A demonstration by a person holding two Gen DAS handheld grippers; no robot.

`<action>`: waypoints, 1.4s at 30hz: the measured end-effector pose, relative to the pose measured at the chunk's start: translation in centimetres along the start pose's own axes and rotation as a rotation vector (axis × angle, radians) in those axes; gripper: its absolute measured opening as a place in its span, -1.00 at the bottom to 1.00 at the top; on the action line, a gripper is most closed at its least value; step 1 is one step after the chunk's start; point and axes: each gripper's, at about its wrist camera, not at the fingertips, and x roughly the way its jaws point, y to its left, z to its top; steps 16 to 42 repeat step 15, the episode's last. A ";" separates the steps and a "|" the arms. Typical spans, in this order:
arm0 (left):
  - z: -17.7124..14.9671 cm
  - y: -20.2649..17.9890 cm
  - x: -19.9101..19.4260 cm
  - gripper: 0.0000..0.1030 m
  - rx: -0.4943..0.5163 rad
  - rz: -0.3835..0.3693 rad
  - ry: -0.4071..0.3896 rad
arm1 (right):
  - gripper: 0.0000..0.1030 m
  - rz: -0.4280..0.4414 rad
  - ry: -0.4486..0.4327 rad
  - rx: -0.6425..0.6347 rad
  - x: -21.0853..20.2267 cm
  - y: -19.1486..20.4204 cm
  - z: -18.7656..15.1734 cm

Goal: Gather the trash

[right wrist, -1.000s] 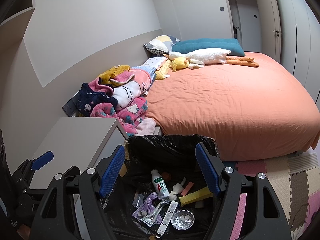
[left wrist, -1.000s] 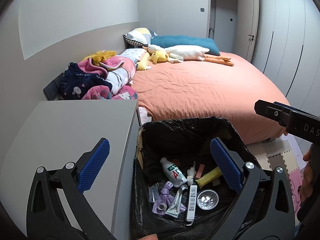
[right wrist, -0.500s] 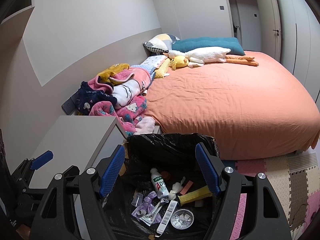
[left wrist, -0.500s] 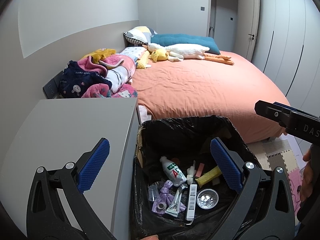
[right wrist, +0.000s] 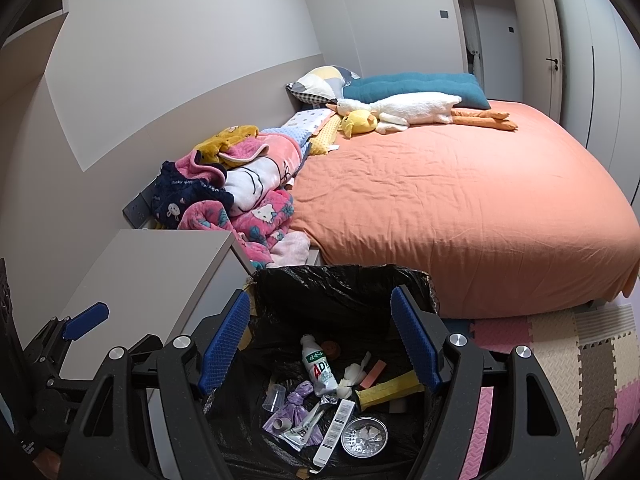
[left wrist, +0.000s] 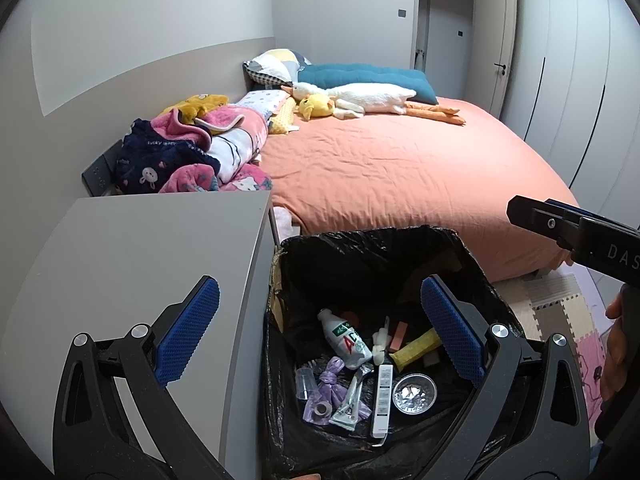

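A person holds two hand-held grippers over a trash bin [left wrist: 472,256] lined with a black bag, which stands on the floor between a grey bedside cabinet [left wrist: 132,264] and an orange-covered bed [left wrist: 400,168]. The left gripper [left wrist: 320,332] has its blue-padded jaws spread wide with nothing between them, one pad over the cabinet top and the other over the bin's mouth. The right gripper [right wrist: 320,336] likewise stands wide apart and empty, its pads framing the bin's opening; its black body also juts into the left wrist view at the right edge, with part of a hand [left wrist: 612,356] beside it. The collected trash lies at the bottom of the bag: a small white drink bottle [left wrist: 346,338] with a green and red label, a yellow wrapper [left wrist: 414,350], a pink strip [left wrist: 398,330], a crumpled white tissue [left wrist: 380,346], a clear plastic cup [left wrist: 305,382], a knotted purple bag [left wrist: 330,386], a squeezed silver tube [left wrist: 350,400], a long white strip [left wrist: 382,394] and a round foil dish [left wrist: 414,393]. On the bed lie a heap of pink and navy blankets [right wrist: 236,196], a white plush goose [right wrist: 412,110], a yellow plush duck [right wrist: 358,122], a teal cushion [right wrist: 416,86] and a patterned pillow [right wrist: 320,82]. Foam puzzle mats [right wrist: 560,344] in pink, cream and brown cover the floor beside the bed, and a door [left wrist: 504,44] stands open at the far wall
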 end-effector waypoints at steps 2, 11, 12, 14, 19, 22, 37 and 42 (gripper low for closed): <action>0.0 0.0 0.0 0.89 0.000 0.001 0.000 | 0.43 -0.001 0.001 0.001 -0.1 -0.2 -0.3; 0.0 -0.1 0.4 0.89 -0.001 0.021 0.012 | 0.43 -0.002 0.003 0.001 0.2 -0.4 -0.7; -0.1 -0.1 0.4 0.89 0.000 0.017 0.014 | 0.43 -0.001 0.004 0.001 0.3 -0.4 -0.5; -0.1 -0.2 0.3 0.89 0.006 0.017 0.012 | 0.43 0.000 0.004 0.002 0.3 -0.4 -0.7; -0.1 -0.2 0.2 0.89 0.010 0.019 0.010 | 0.43 0.000 0.004 0.001 0.4 -0.4 -0.6; -0.1 -0.2 0.2 0.89 0.010 0.019 0.010 | 0.43 0.000 0.004 0.001 0.4 -0.4 -0.6; -0.1 -0.2 0.2 0.89 0.010 0.019 0.010 | 0.43 0.000 0.004 0.001 0.4 -0.4 -0.6; -0.1 -0.2 0.2 0.89 0.010 0.019 0.010 | 0.43 0.000 0.004 0.001 0.4 -0.4 -0.6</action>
